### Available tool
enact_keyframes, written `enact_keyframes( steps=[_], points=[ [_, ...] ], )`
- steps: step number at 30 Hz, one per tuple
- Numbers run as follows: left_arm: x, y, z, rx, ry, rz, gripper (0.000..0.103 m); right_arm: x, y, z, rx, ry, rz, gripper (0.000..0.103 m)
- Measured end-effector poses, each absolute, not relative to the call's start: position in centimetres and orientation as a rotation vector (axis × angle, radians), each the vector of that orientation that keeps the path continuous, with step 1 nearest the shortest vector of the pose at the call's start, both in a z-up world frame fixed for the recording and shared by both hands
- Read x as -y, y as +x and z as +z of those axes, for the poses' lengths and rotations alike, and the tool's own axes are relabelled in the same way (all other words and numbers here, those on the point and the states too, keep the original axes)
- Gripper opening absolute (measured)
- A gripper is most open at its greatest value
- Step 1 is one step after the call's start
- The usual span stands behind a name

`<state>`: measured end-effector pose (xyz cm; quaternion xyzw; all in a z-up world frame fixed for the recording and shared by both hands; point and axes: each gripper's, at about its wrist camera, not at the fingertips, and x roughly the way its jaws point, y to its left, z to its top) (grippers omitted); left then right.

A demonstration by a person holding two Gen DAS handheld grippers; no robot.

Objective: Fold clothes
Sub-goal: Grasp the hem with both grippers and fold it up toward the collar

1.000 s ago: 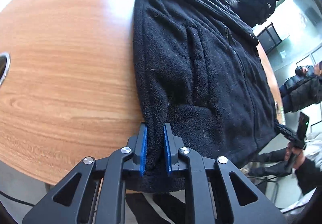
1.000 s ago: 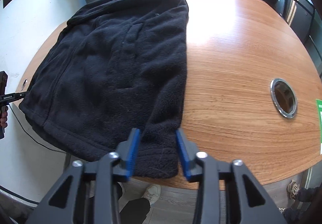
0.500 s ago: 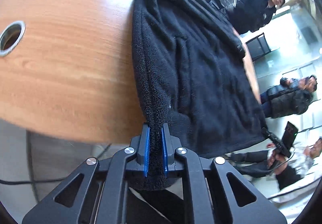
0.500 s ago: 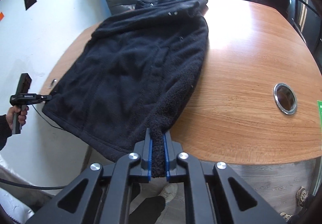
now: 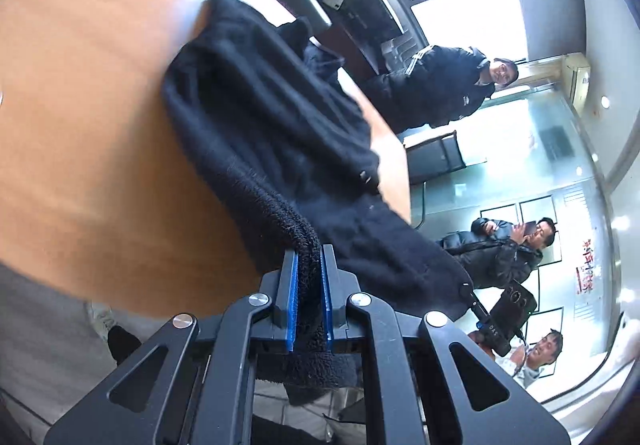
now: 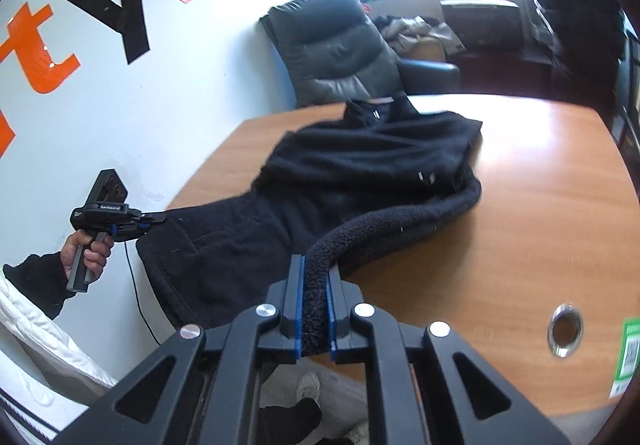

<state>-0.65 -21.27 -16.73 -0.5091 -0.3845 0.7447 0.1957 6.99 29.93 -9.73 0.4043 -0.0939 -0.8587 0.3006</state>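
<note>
Left gripper [image 5: 308,265] is clamping the hem corner of the black fleece jacket [image 5: 256,117], jaws nearly closed with only the thick pile between the blue pads [image 5: 293,305]; that corner is hanging in the air off the near edge of the table [image 5: 80,125]. Right gripper [image 6: 315,277] is pinching the other hem corner in the same way, jaws drawn tight on a rolled band of fleece, also just off the near edge. Between the two grips the lower half of the jacket is sagging clear of the wood, while the collar end is lying bunched toward the far edge of the table [image 6: 540,205]. Seen from the right wrist, the left gripper [image 6: 132,223] is sitting well out past the left edge. Judged step: first fold in progress, hem being carried up and over toward the collar. Next move probably calls for both grippers travelling forward together at equal height, keeping the hem taut, then lowering it onto the upper half before letting go. Risk: uneven travel leaving a skewed fold.
</note>
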Motion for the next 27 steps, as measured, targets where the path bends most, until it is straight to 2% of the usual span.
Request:
enact_keyframes(
  steps=[6, 12, 20, 27],
  points=[
    [22.3, -7.8, -13.4, 1.129, -1.351, 2.096, 0.008, -29.0, 0.2, -6.7, 0.313, 1.023, -2.292, 0.008],
    [25.6, -17.3, -15.6, 1.226, -1.34, 2.083, 0.008, -28.9, -10.6, -6.8, 0.387, 1.043, -2.392, 0.008],
    [29.4, -29.2, -22.6, 1.43, -1.367, 2.088, 0.008, -30.5, -24.1, -11.6, 0.438, 1.091, -2.552, 0.008],
    [28.3, -36.1, -27.5, 1.455, -1.414, 2.102, 0.008, -32.3, -31.4, -17.8, 0.463, 1.195, -2.571, 0.008]
  ],
)
